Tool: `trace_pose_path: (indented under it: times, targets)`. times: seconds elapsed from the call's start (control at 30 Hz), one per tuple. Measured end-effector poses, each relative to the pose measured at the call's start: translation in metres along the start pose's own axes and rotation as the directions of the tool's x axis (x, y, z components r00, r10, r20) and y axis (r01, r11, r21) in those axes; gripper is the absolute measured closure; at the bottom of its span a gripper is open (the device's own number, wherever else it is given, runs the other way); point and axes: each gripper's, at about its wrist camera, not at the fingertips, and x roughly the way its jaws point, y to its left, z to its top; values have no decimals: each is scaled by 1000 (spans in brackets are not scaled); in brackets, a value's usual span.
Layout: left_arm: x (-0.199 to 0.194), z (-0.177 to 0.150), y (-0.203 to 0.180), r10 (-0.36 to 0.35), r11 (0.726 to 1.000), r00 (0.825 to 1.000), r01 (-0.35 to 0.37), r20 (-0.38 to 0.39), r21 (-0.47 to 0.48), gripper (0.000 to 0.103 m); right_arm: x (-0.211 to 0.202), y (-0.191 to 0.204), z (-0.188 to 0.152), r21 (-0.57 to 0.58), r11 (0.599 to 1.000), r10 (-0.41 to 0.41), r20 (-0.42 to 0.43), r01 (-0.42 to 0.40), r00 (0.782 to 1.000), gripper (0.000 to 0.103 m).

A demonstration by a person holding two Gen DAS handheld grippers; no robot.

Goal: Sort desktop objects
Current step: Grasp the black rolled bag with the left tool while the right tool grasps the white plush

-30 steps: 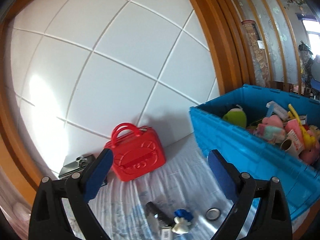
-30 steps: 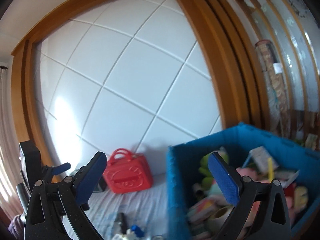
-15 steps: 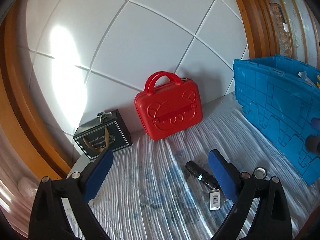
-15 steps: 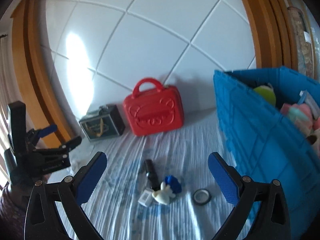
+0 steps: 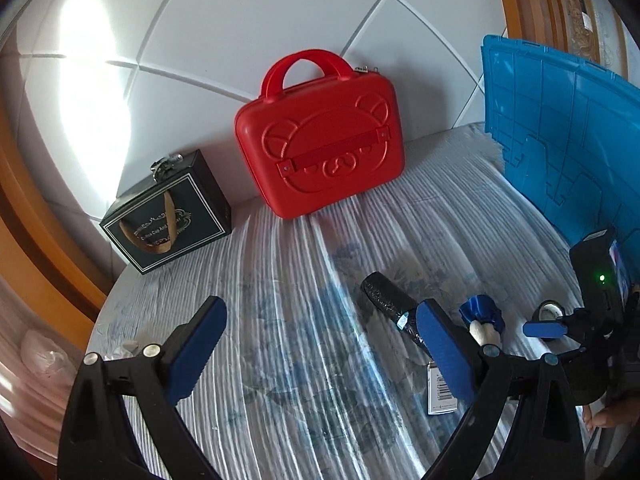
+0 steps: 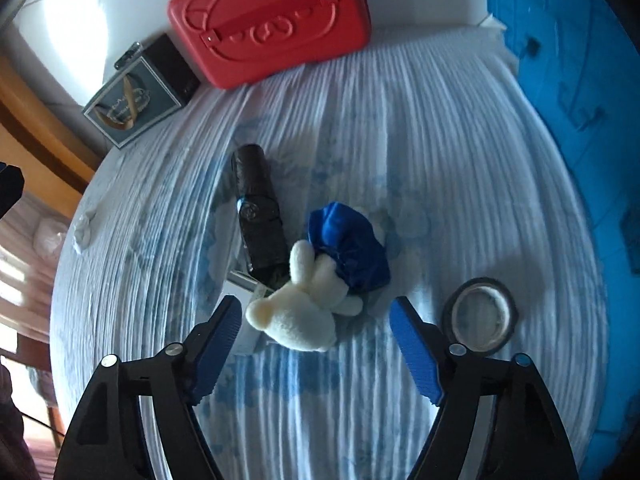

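Observation:
A small white plush toy in a blue dress [image 6: 316, 292] lies on the striped cloth, just ahead of my right gripper [image 6: 316, 332]. Its jaws are closing, with the toy's head between the blue pads and untouched. A black wrapped roll [image 6: 258, 208] lies left of the toy, a roll of black tape [image 6: 482, 316] to its right. My left gripper [image 5: 316, 340] hangs open over bare cloth. Beyond its right finger I see the black roll [image 5: 386, 300], the toy [image 5: 482, 318], the tape [image 5: 548, 312] and the other gripper [image 5: 596, 312].
A red bear-face case [image 5: 320, 148] leans on the white tiled wall at the back, a black gift box [image 5: 168, 216] to its left. A blue crate wall [image 5: 568, 136] stands on the right. A white paper tag [image 5: 440, 394] lies by the black roll.
Both grippers have dropped toward the table and tilted down. The right one now hangs right over the plush toy, and its jaws have narrowed.

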Motion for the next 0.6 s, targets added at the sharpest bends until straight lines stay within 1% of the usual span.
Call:
trace_pose_path:
  times: [0.07,0.1,0.17,0.2,0.27,0.33,0.4,0.47,0.53,0.6]
  targets:
    - [19,0,-1,-17,1000,999,17,-28,1,6,16,0,3,-12,1000,-13,-32,13,999,32]
    - [29,0,-2,-25,1000,999,25,-44,5,6,24,-1,5,-17,1000,-25,-49,24,998,38]
    - [48,-3,-5,-50,999,996,51,-77,9,6,35,-2,8,-4,1000,-1,-81,1,997,48]
    - [60,-4,-8,-66,998,993,67,-100,11,6,39,-1,10,-11,1000,6,-92,-7,996,52]
    - [82,-7,-15,-89,996,986,91,-139,7,6,45,7,10,-78,997,-17,-109,9,994,55]
    - [102,-9,-22,-124,992,975,123,-182,-18,6,47,9,11,-88,996,-5,-114,-5,994,60]
    - [120,-14,-30,-171,985,959,158,-226,-74,6,38,3,10,-71,997,20,-100,-28,995,62]
    - [138,-20,-40,-218,974,939,194,-265,-113,6,25,-2,8,-72,997,14,-70,-19,997,62]
    - [151,-22,-54,-221,974,931,195,-291,-116,6,12,-9,6,-74,997,16,-46,-19,999,62]
    - [163,-26,-65,-203,978,928,177,-314,-109,6,8,-12,5,-83,997,6,-38,-9,999,62]
